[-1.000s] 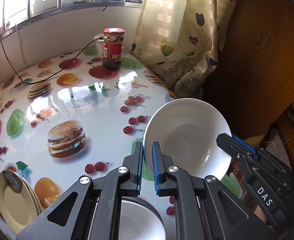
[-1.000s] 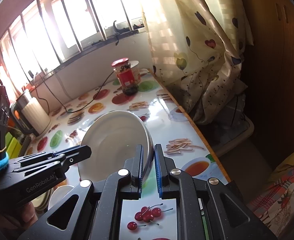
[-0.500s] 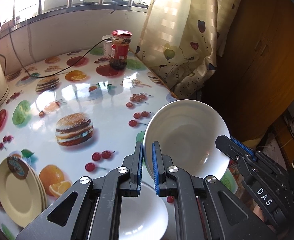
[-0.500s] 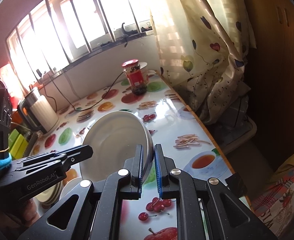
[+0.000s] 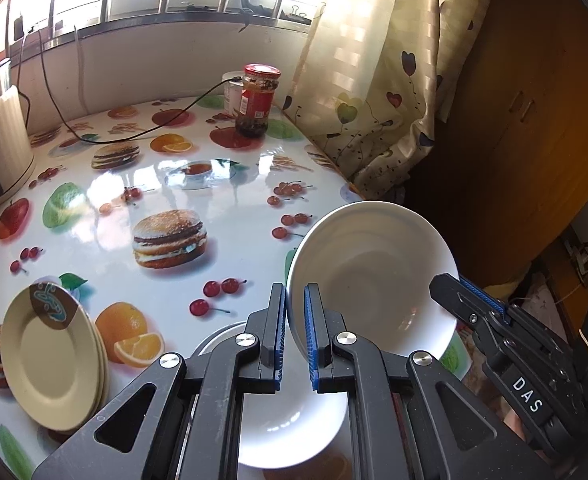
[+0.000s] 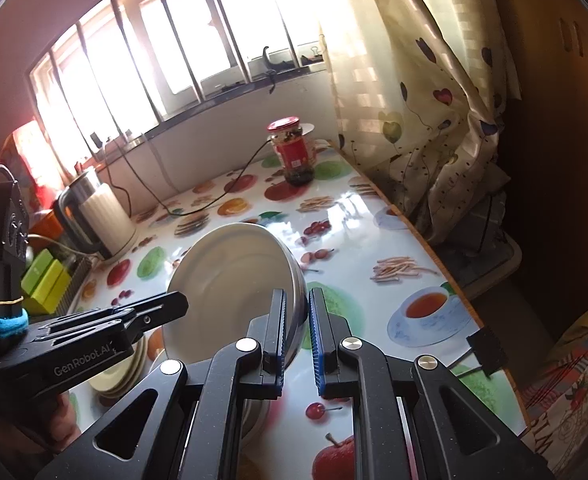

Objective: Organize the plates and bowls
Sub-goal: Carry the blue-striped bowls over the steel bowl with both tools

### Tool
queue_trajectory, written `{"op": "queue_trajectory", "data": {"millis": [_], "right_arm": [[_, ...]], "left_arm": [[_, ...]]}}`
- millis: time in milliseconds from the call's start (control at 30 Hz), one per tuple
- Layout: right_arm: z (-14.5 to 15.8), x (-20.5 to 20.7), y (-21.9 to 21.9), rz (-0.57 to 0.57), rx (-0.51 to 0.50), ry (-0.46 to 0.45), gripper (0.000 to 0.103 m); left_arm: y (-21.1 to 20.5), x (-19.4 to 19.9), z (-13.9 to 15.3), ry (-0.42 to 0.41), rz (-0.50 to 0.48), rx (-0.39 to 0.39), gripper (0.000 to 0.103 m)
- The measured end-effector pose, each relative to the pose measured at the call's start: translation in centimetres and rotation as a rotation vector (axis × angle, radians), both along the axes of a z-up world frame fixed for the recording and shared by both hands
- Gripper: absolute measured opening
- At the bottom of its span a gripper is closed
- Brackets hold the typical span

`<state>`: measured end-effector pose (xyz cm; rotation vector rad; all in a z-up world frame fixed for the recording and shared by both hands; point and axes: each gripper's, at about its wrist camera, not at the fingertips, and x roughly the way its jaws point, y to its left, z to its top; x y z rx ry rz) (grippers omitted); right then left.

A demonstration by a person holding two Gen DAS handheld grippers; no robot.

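White and glossy, the round ceramic bowl (image 5: 373,280) hangs tilted in the air above the table (image 5: 222,248), its hollow turned toward the left wrist camera. The left hand-held gripper (image 5: 294,336) is clamped tight on the bowl's near-left rim, the blue pads pinching the thin wall between them. The right hand-held gripper (image 6: 297,332) is likewise closed on the opposite rim, so the bowl is carried by both at once; in the right wrist view its grey underside (image 6: 234,280) faces the camera. Directly beneath it a second white bowl (image 5: 294,428) sits upright on the table, partly hidden by the left gripper's black frame. A stack of pale yellow round plates (image 5: 54,360) lies well to the left, near the table's edge. At the far end a red-lidded glass jar (image 5: 258,100) stands upright, and a white ribbed electric kettle (image 6: 98,216) stands near the wall below the window.
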<state>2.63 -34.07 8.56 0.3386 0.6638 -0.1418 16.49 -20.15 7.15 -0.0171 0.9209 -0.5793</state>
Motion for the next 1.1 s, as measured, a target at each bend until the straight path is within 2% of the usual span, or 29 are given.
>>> {"op": "queue_trajectory", "data": {"millis": [533,1100], "right_arm": [[0.2,-0.9,2.5,0.037,-0.004,-0.006,0.012],[-1.1,-0.5,4.5,0.082,0.002,0.024,0.012]], "left_arm": [[2.5,-1.4,-0.1,0.004,0.039,-0.018,0.01],[5.0,-1.8,-1.2,0.026,0.09,-0.022,0.01]]}}
